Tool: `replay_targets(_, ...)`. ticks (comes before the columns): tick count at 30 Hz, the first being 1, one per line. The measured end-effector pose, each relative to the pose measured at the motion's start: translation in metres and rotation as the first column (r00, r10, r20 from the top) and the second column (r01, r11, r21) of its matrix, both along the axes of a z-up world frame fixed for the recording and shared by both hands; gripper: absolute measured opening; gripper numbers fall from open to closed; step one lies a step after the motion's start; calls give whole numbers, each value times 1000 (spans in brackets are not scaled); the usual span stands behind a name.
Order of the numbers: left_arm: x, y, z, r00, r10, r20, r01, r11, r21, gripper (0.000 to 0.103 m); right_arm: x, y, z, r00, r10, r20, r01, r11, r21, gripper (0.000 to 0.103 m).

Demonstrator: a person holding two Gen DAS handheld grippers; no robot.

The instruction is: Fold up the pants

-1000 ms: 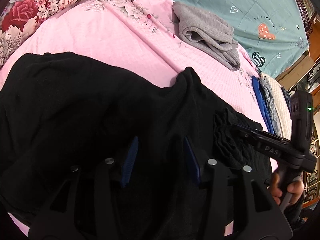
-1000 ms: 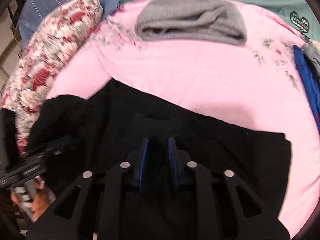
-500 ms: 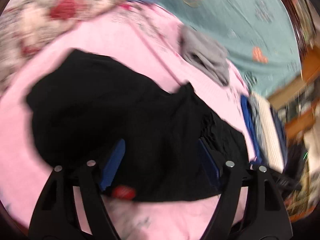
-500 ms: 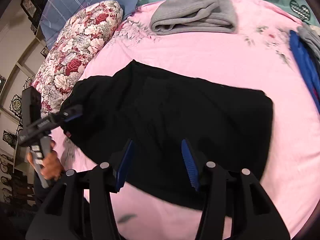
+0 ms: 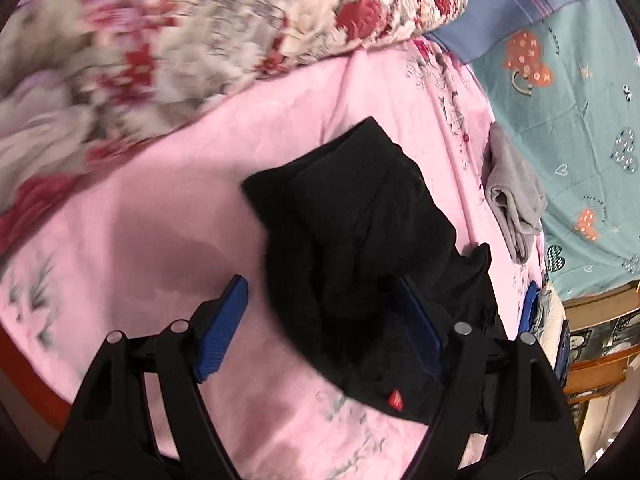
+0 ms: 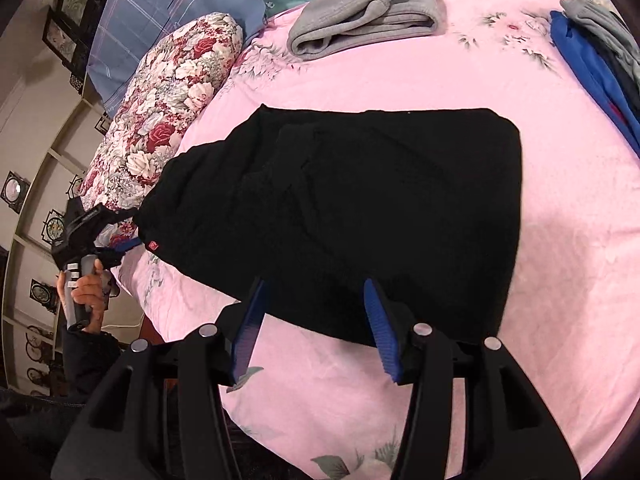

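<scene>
Now my left hand-held gripper [image 6: 120,245] has let go and hangs spread off the bed's [image 6: 560,280] left edge, while the black pants [image 6: 360,208] lie folded mid-bed; my right hand-held gripper [image 6: 316,330], also released, hovers half-spread at their near hem, so this fold looks finished.

A pink floral bedsheet [image 6: 400,68] covers the bed; on it lie folded black pants [image 6: 360,208]; grey folded garment [image 6: 360,12]; floral pillow [image 6: 168,100].
</scene>
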State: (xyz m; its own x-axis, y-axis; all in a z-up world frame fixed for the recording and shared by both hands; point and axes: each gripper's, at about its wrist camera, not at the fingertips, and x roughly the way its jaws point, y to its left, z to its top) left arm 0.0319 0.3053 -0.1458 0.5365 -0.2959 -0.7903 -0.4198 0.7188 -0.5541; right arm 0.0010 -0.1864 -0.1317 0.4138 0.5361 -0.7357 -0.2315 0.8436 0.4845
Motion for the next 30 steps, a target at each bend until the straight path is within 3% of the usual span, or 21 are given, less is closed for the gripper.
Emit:
replay_targets(3, 25, -12, -8, 996, -82, 27, 85, 990, -110, 83, -3, -11, 1, 1000, -30, 4, 30, 999, 18, 52)
replay_targets(5, 40, -20, -9, 993, -107, 48, 111, 990, -87, 90, -4, -14, 1, 999, -44, 1, 44, 999, 28, 52)
replay_targets(8, 55, -25, -13, 989, -127, 81, 133, 988, -74, 90, -4, -15, -1, 999, -48, -5, 48, 998, 30, 52)
replay_targets(10, 61, -25, -15, 989, -120, 85, 125, 991, -53, 66, -4, -14, -3, 999, -49, -13, 49, 998, 26, 52)
replay_targets(11, 64, -26, -18, 991, -121, 61, 123, 992, -33, 34, -3, -14, -4, 999, -49, -18, 50, 998, 24, 52)
replay_targets(12, 66, -26, -23, 992, -122, 37, 123, 992, -33, 27, -3, -15, -5, 998, -51, -23, 52, 998, 23, 52)
replay_targets(14, 61, -21, -24, 994, -89, 62, 93, 993, -73, 26, -1, -15, -8, 998, -57, -36, 58, 998, 22, 52)
replay_targets(17, 47, -23, -10, 986, -82, 147, 90, 995, -49, 26, 2, -11, -10, 997, -65, -49, 66, 998, 9, 52)
replay_targets(25, 18, -53, 57, 906, -207, 369, 203, 978, 53, 26, 20, 34, -8, 997, 18, -72, -23, 997, -68, 52)
replay_targets(28, 21, -65, 68, 883, -267, 385, 239, 964, 120, 26, 33, 70, -3, 991, 103, -81, -109, 991, -79, 52)
replay_targets(30, 30, -71, 65, 898, -289, 331, 243, 954, 174, 26, 45, 94, 7, 987, 152, -48, -156, 982, -107, 52)
